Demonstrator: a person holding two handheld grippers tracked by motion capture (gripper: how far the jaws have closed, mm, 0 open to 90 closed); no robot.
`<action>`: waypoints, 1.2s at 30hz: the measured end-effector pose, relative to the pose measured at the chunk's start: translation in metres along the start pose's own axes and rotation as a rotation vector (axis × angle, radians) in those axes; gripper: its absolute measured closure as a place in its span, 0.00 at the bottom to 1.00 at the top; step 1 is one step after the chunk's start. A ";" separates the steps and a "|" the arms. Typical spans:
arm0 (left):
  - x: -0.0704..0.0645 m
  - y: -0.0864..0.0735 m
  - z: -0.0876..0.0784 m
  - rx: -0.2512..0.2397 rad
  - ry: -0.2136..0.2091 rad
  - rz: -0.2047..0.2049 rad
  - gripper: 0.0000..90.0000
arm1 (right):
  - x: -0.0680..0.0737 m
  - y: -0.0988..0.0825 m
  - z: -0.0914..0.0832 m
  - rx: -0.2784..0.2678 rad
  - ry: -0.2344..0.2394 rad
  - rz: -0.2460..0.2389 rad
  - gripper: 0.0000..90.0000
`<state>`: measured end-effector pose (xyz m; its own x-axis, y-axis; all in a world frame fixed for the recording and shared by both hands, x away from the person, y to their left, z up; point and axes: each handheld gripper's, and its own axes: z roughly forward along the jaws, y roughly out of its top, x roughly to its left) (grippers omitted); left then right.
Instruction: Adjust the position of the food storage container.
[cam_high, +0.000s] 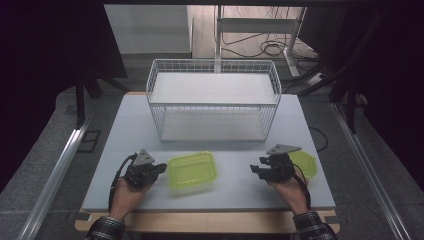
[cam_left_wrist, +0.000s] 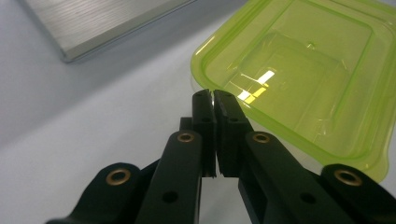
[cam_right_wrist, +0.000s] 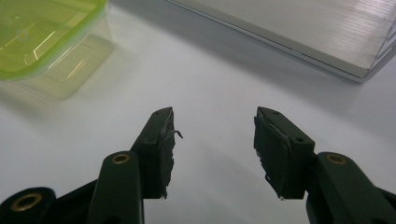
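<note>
- On the left of the high view, a dark curtain and a metal floor rail (cam_high: 55, 172) border the pale grey tabletop (cam_high: 125, 130); a plaid sleeve (cam_high: 105, 229) enters from below.
- Left gripper (cam_high: 161, 167) lies low over the tabletop, its fingers (cam_left_wrist: 204, 122) pressed together with nothing between them; in the left gripper view their tips sit just at the rim of the green container, and whether they touch it cannot be told.
- Green container (cam_high: 192, 170), a lidded translucent box, rests on the tabletop between the two hands, just beside the left gripper.
- White wire rack (cam_high: 213, 100) with two shelves stands at the tabletop's far middle, well apart from the hands.
- Right gripper (cam_high: 256, 169) hovers near the right front, fingers (cam_right_wrist: 159, 140) apart and empty over bare surface.
- A second green piece (cam_high: 306, 162) lies behind the right gripper, mostly hidden; its form cannot be made out.
- Beyond the tabletop, cables (cam_high: 272, 48) and a white frame's legs stand on the floor; the room's sides are too dark to read.
</note>
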<state>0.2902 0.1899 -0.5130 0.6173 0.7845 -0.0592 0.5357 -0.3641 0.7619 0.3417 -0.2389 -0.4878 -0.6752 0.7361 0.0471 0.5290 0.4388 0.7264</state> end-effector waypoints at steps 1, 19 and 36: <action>0.000 0.000 0.000 0.000 0.000 0.000 0.98 | 0.000 0.000 0.000 0.000 0.000 0.000 0.53; -0.038 0.007 0.007 0.006 -0.111 0.056 0.98 | 0.001 -0.002 0.002 0.011 -0.004 -0.003 0.51; -0.055 0.009 0.012 0.001 -0.117 0.081 0.82 | 0.002 -0.004 0.002 0.010 -0.007 -0.016 0.47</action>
<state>0.2683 0.1375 -0.5106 0.7219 0.6882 -0.0723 0.4818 -0.4249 0.7663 0.3393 -0.2380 -0.4920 -0.6800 0.7326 0.0302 0.5230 0.4558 0.7202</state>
